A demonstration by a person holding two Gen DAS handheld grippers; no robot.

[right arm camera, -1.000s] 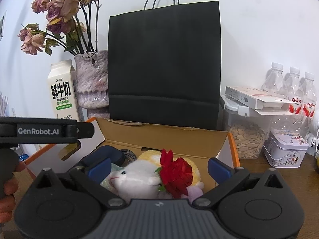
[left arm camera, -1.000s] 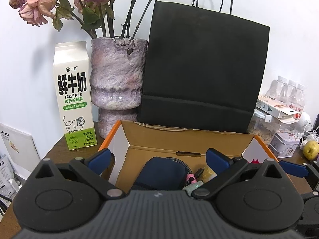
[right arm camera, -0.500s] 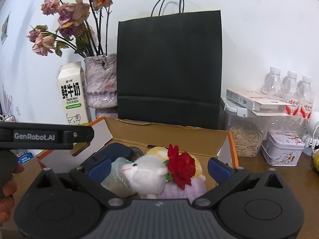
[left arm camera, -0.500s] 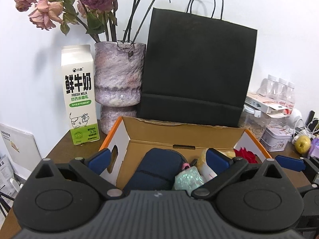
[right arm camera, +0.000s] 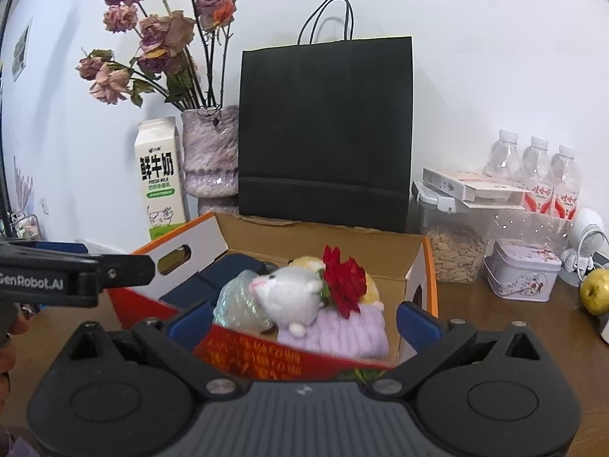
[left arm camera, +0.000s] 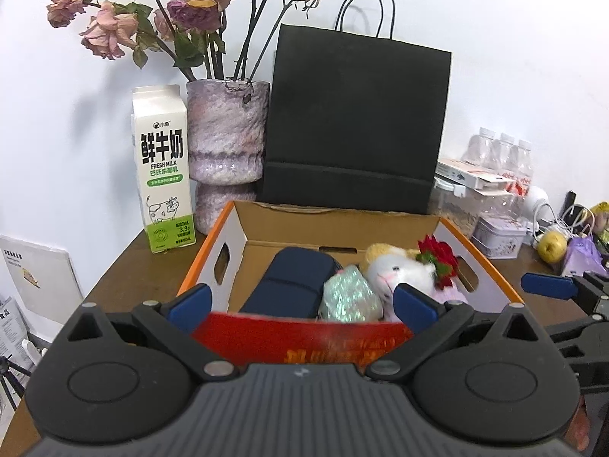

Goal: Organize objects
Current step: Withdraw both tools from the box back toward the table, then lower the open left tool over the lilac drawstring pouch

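Nearest to both cameras, the red front flap of the cardboard box is seen between the wide-spread fingers of the left gripper and, in the other view, of the right gripper. Both sets of fingers stand apart and are clamped on nothing; whether the flap is touched by any pad cannot be told, as its edge is blurred. The grippers are judged to be held just before the box's near side so that the contents can be surveyed or the flap dealt with.

Inside the box, a navy pouch is laid along the left side, presumably because its flat shape fits against that wall. Just right of it an iridescent wrapped packet is tucked, and right of that a white plush toy is rested on a lilac knitted item, with a red artificial flower against the plush. The soft things are kept on top, where they are not crushed.

Behind the box a black paper bag is stood against the wall, with a mottled vase and a milk carton behind the box's left corner. Beyond the box's right side a seed jar and a small tin are kept. The sorting is judged largely done.
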